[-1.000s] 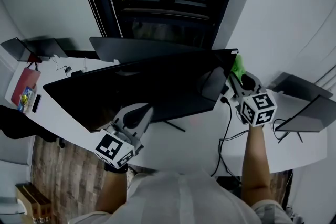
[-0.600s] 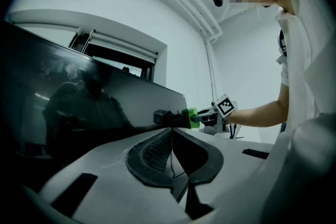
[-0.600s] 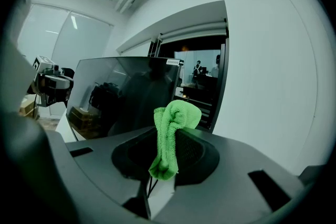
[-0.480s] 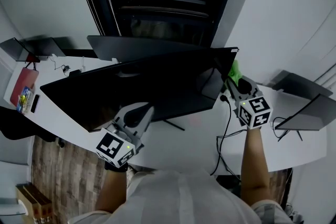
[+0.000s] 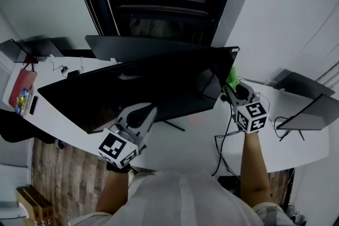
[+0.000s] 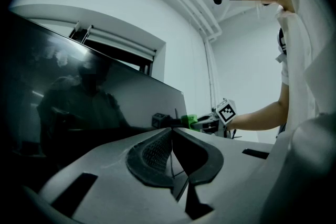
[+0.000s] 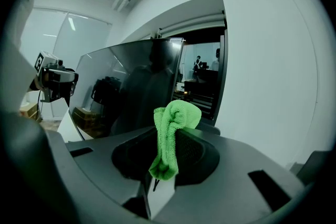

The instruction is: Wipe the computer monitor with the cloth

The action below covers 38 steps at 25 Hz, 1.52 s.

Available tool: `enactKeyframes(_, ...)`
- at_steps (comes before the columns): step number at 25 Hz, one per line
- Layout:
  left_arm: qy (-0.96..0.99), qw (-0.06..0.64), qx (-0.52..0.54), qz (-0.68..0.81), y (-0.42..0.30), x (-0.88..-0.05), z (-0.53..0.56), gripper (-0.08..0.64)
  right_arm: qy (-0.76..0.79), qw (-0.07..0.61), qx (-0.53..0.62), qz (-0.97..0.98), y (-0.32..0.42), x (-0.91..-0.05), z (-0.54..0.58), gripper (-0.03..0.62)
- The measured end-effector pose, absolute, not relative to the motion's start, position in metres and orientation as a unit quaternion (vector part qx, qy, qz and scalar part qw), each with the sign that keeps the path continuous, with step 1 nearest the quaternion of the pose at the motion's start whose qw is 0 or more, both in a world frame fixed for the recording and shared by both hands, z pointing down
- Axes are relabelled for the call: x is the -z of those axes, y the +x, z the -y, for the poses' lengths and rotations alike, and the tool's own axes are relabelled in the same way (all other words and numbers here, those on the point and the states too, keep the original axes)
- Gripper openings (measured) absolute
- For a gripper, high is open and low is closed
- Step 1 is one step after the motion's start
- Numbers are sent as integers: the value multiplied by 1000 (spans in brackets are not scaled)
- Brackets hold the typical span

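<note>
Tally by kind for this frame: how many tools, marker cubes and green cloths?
Tools: 2, the left tool and the right tool
Marker cubes: 2, left cube and right cube
Green cloths: 1, the green cloth in the right tool
Total: 5

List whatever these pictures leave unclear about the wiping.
- Contact: whether the cloth in the right gripper touches the monitor. The head view puts it at the screen's right edge, but depth is unreadable.
- Screen dirt: in every view the glass is dark and full of reflections.
- Part of the monitor's lower edge: in the head view the left gripper covers it.
- Items at the desk's far left: too small in the head view.
</note>
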<state>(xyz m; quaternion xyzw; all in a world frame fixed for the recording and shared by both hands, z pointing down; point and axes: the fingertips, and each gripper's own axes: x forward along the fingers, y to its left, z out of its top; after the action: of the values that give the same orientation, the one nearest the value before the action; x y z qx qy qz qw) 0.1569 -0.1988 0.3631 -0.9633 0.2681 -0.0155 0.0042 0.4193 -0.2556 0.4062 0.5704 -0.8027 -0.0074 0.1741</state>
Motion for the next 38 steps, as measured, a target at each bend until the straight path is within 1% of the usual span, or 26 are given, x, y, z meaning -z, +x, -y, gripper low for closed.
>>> enactKeyframes(11, -963, 0, 15, -269, 158, -364, 198, 17, 567, 178, -13, 804, 421, -433, 252, 69)
enactKeyframes(18, -964, 0, 15, -267, 159, -365, 197, 17, 573, 161, -13, 804, 421, -447, 250, 69)
enactKeyframes(26, -965, 2, 17, -262, 159, -366, 196, 17, 572, 182, -31, 799, 421, -475, 245, 69)
enactKeyframes(38, -965, -2, 18, -261, 161, -369, 195, 17, 565, 197, -71, 798, 422, -509, 243, 69)
